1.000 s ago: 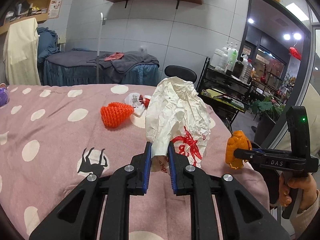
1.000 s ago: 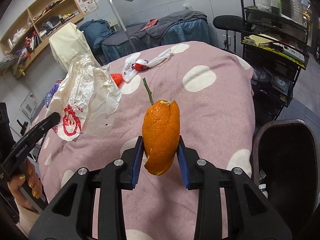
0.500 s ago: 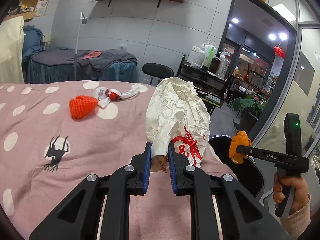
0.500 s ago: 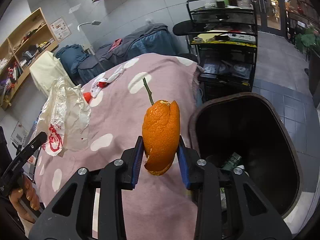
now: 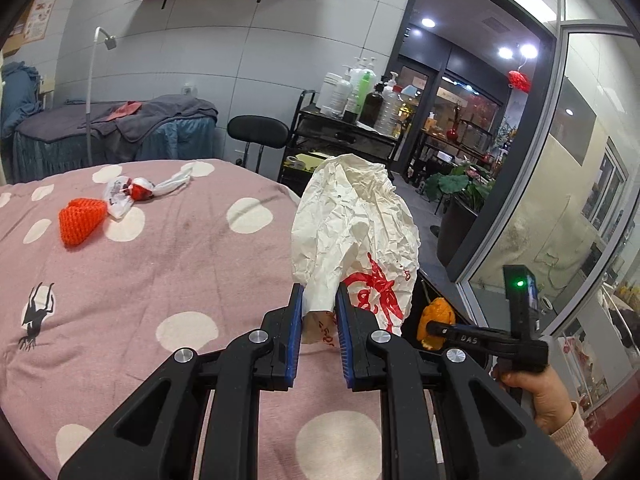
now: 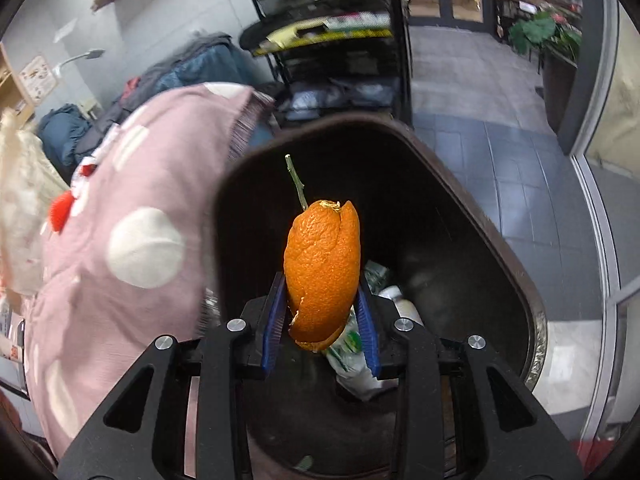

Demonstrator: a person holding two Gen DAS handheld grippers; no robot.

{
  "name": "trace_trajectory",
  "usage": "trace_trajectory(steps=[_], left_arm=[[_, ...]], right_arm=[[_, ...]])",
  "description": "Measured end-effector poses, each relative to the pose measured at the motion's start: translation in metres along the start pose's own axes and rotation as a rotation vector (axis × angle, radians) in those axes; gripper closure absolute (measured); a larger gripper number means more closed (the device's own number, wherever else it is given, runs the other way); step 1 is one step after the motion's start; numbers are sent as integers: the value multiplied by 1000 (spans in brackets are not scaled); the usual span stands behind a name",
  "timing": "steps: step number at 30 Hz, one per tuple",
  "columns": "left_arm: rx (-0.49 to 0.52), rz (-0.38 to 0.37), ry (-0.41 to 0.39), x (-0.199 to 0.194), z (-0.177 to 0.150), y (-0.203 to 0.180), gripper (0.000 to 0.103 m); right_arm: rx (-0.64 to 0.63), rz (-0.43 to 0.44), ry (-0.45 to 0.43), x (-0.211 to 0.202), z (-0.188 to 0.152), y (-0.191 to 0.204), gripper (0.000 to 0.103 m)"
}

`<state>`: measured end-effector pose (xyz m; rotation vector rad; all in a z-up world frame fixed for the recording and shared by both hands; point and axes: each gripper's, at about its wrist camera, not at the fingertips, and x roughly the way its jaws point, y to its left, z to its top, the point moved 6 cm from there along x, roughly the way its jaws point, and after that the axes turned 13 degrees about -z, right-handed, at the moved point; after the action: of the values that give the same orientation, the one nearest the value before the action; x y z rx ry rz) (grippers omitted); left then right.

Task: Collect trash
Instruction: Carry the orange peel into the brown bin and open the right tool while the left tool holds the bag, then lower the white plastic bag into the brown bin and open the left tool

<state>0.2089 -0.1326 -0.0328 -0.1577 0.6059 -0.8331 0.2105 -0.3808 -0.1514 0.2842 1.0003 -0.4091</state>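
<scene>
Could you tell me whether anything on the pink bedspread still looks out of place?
Yes: an orange foam net and a knotted white plastic wrapper lie loose on the pink bedspread, litter not yet collected. Nothing looks spilled or damaged.

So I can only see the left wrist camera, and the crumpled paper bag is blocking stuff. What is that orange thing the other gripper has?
Observer: It's an orange peel with a green stem sticking out the top, pinched in the right gripper.
Operator: Where is it going?
Observer: It hangs right over the open mouth of a dark trash bin standing on the floor beside the bed.
Operator: Is the bin empty?
Observer: No, crumpled white and green wrappers already lie at the bottom.
Operator: And my paper bag?
Observer: From the right wrist view only a blurred pale edge of the paper bag shows, off to the side above the pink blanket, not above the bin.
</scene>
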Motion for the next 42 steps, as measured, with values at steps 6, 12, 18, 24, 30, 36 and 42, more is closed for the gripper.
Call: trace_trajectory(steps=[6,12,18,24,30,36,42], left_arm=[[26,-40,51,27,-3,-20,87],[53,-50,107,51,-12,-34,87],[85,-53,161,75,-17,-48,87],[115,-69,232,103,-23,-65,87],[133,-89,295,127,-32,-78,87],[160,-76,356,146,-44,-82,87],[181,-67,408,161,-54,-87,87]], right_arm=[[50,-13,79,35,-14,-14,61],[71,-18,45,33,-15,-21,49],[107,-63,-30,6,-12,-37,48],[168,-100,-84,-20,-12,-62,39],[201,-116,-118,-33,-5,-79,38],[222,-128,-127,-38,-6,-95,38],[234,-132,-123,-38,-8,-103,37]])
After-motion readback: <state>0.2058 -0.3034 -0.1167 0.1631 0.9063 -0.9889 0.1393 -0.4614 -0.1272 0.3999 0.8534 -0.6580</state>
